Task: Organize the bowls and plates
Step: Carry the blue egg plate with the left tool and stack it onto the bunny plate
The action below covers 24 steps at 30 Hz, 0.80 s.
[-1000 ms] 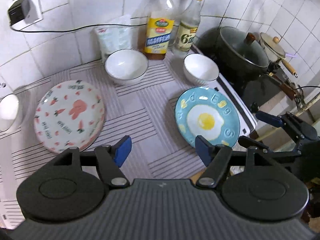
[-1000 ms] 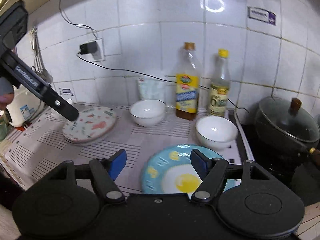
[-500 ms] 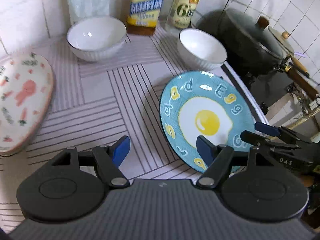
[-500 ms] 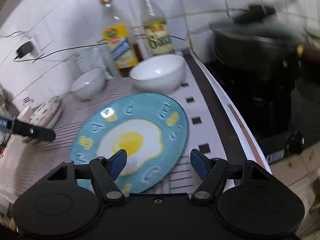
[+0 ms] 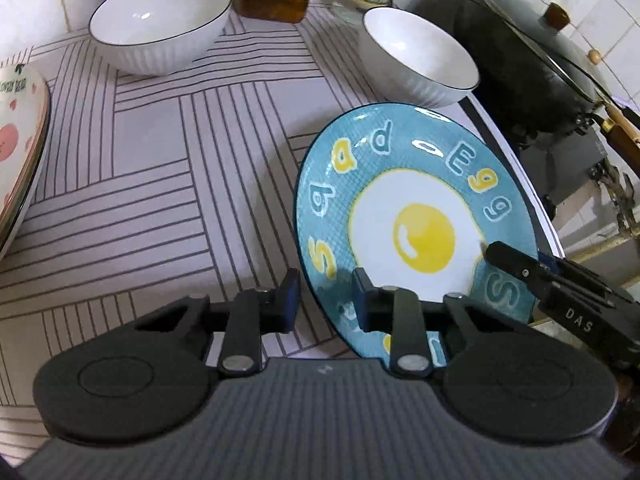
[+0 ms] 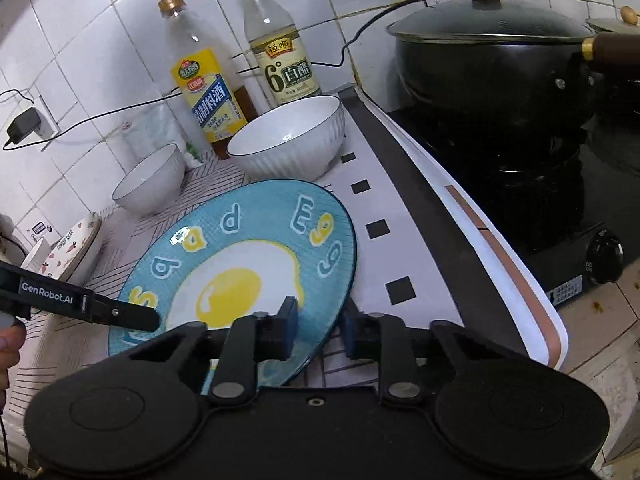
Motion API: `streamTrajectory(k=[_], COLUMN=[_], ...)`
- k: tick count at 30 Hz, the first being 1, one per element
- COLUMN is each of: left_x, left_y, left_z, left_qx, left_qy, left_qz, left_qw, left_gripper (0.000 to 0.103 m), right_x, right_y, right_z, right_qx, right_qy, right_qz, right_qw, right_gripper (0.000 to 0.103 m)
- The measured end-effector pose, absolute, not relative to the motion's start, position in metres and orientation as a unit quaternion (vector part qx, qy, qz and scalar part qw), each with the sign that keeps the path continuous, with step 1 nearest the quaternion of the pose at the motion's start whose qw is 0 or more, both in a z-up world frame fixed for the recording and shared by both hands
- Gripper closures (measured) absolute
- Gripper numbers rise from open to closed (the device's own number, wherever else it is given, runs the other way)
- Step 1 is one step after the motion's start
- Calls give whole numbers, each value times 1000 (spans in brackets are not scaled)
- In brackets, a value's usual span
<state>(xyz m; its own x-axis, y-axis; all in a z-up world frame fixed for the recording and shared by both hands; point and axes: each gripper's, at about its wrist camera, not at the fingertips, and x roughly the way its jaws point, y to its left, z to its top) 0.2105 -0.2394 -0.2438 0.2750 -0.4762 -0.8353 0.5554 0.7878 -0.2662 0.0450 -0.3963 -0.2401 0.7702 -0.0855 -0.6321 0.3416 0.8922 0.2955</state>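
A blue plate with a fried-egg picture (image 5: 420, 216) (image 6: 240, 264) lies on the striped mat. My left gripper (image 5: 326, 300) straddles its near left rim, jaws narrowed around the edge. My right gripper (image 6: 318, 328) straddles its right rim the same way. Two white ribbed bowls stand behind it: one at the left (image 5: 160, 20) (image 6: 148, 184), one at the right (image 5: 418, 56) (image 6: 288, 140). A white plate with carrot and strawberry prints (image 5: 20, 128) (image 6: 76, 248) lies at the far left.
Two bottles (image 6: 204, 76) (image 6: 276, 40) stand against the tiled wall behind the bowls. A black lidded pot (image 6: 492, 64) sits on a stove at the right. A cable runs along the wall to a plug (image 6: 24, 124).
Both grippers have moved down and in to the blue plate and their jaws have narrowed around its rim, left one on the left edge, right one on the right edge.
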Motion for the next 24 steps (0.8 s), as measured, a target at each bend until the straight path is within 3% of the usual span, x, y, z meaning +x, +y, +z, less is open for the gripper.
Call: streamTrajectory(k=[11,24], left_x=[212,194], left_y=[-246,-198], left_z=[-236,-182], left_qx=[47,58], left_qy=[524,494], left_qz=[-294,-285], left_qw=[798,820], left_gripper=[80,80], right_x=[50,49], right_y=[-403,-372], right_z=[-236,-198], right_qx=[218,200], right_qy=[335,331], right_qz=[-102,-27], right_qw=[911,922], right_gripper=[81,79])
